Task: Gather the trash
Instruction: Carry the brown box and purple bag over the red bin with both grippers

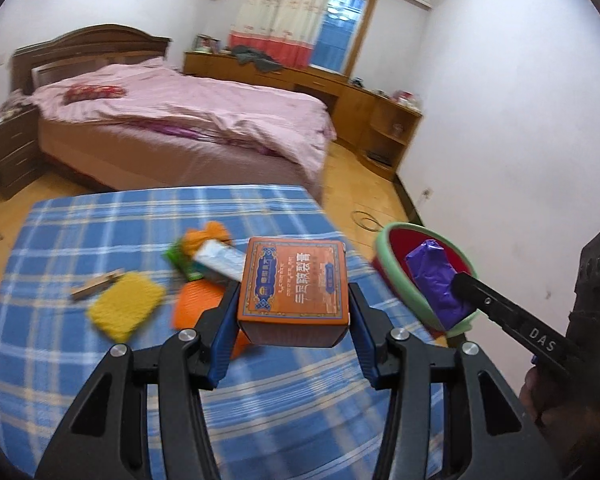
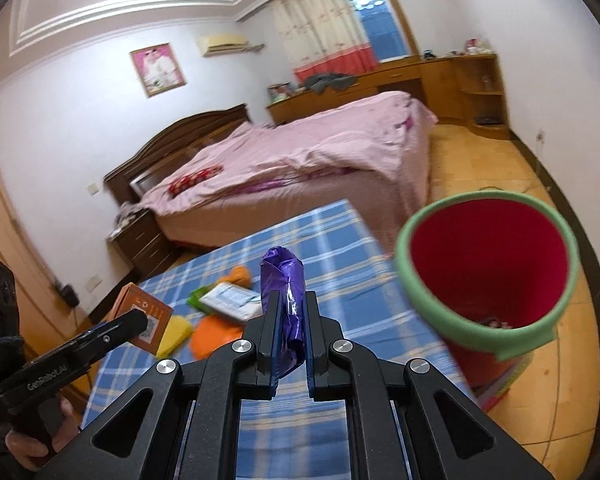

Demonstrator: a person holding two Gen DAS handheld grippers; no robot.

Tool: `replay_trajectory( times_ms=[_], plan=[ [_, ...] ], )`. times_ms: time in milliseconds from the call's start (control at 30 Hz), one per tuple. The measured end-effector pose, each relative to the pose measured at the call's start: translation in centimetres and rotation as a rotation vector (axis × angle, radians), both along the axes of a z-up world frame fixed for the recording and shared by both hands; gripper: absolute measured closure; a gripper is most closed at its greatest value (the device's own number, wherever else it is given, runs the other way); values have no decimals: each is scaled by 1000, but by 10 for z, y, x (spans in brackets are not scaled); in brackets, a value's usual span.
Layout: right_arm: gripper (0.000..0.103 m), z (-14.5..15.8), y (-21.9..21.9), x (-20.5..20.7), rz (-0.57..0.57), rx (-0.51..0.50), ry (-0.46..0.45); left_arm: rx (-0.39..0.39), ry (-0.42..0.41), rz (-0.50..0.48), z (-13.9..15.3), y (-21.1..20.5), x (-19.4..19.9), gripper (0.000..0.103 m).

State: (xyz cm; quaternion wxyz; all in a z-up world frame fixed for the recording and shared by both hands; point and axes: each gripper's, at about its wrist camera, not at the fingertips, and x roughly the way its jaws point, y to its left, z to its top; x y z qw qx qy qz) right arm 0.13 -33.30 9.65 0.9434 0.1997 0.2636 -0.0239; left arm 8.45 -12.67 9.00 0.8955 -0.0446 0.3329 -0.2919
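Observation:
My left gripper (image 1: 294, 300) is shut on an orange carton (image 1: 294, 284) with printed lettering, held above the blue plaid table (image 1: 100, 220). The same carton (image 2: 142, 316) shows at the left of the right wrist view, in the left gripper (image 2: 134, 322). My right gripper (image 2: 290, 304) is shut on a crumpled purple wrapper (image 2: 284, 280), just left of the red bin with a green rim (image 2: 488, 268). From the left wrist view, that wrapper (image 1: 432, 276) sits in front of the bin's mouth (image 1: 392, 272), pinched by the right gripper (image 1: 460, 284).
Loose items lie on the table: a yellow sponge (image 1: 126, 306), a wooden clip (image 1: 96, 285), an orange sheet (image 1: 196, 304), a green-white packet (image 1: 212, 262) and orange scraps (image 1: 208, 236). A pink bed (image 1: 188, 128) and wooden cabinets (image 1: 364, 108) stand beyond. The bin holds some trash (image 2: 496, 324).

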Motion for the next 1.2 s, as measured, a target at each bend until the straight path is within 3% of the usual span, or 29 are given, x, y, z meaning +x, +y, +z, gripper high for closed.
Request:
replay_trajectory(
  times_ms=[367,700,1200],
  plan=[
    [93,-11,-76,-19,-176,23,10,10,21,-164,-1,-96,13,52],
    [93,-37,-123,-30,-278,68,43,90,2,-285,-18,-178,17,52],
    [90,-60,-154,-23,-349,83,76,186,13,-368,-47,-241,22,51]
  ],
)
